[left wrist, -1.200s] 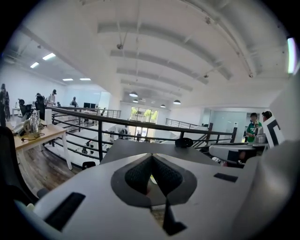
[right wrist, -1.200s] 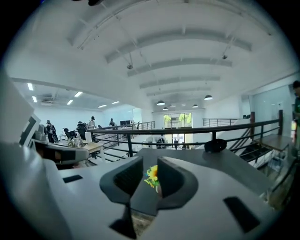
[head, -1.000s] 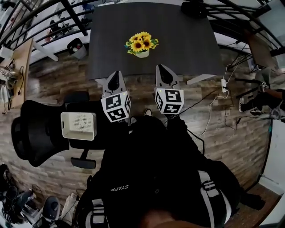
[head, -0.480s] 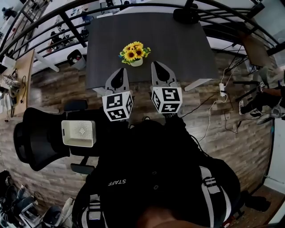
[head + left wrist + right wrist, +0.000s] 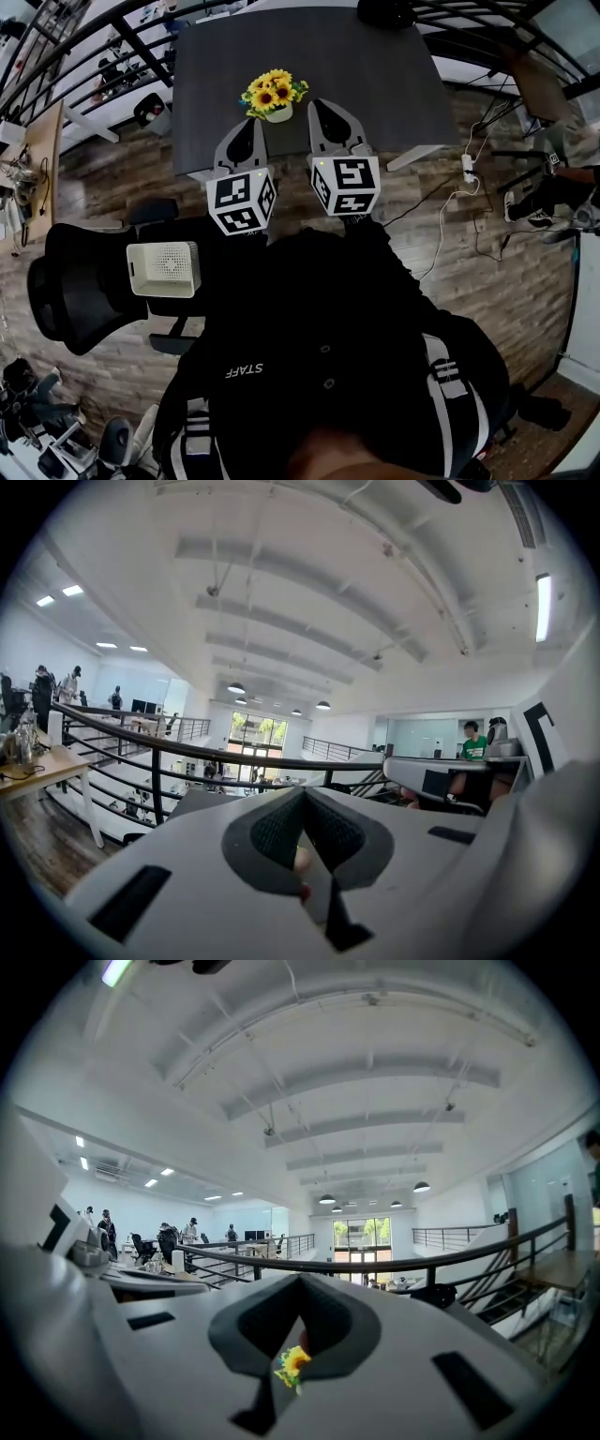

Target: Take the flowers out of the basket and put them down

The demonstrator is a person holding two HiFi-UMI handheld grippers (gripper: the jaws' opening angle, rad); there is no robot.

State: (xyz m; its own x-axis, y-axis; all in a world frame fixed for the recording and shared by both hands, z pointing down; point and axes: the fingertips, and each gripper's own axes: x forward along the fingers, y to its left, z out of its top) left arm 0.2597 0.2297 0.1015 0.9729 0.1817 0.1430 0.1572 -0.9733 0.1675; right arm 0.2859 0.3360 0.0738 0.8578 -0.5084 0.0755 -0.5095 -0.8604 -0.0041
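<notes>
A bunch of yellow sunflowers in a small white pot stands on the dark table, close to its near edge. The white basket sits on a black chair at the left, with nothing showing in it. My left gripper hovers just left of and in front of the pot, jaws together and holding nothing. My right gripper hangs just right of the flowers, also shut and empty. In the right gripper view the sunflowers peek through the notch under the shut jaws. The left gripper view shows only its shut jaws and the room.
A black office chair bearing the basket stands at the left on the wooden floor. A power strip with cables lies on the floor right of the table. A black railing runs behind the table, with desks and people far off.
Both grippers have risen and moved forward over the table's near edge, and now flank the flower pot. The jaws stayed shut.
</notes>
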